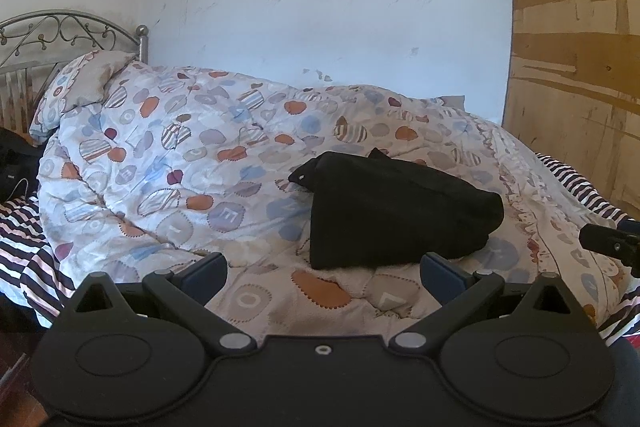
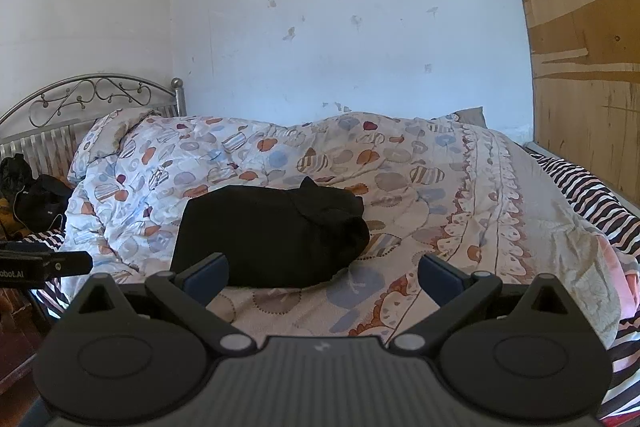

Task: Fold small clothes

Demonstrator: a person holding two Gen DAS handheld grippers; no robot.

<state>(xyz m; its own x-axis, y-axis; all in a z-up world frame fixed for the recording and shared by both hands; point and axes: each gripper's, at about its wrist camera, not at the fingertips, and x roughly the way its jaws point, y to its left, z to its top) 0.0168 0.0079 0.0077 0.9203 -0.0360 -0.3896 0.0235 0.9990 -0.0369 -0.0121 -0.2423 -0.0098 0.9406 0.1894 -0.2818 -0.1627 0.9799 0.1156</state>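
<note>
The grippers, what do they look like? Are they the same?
Nearly. The left gripper and right gripper are both black plastic, with two round discs at the base, triangle-shaped corner pieces, silver pivot pins and angled arms ending in dark blue pads. The left one's middle plate is smooth with a small screw hole; the right one's is ribbed grey. No cables or sleeves show.

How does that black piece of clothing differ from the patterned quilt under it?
The black garment is plain and dark; the quilt is pale with orange, blue and striped shapes. The garment is small and folded into a compact bundle; the quilt spreads rumpled across the bed. The garment lies on top; the quilt bears it. Both are soft fabric, and neither gripper touches them.
</note>
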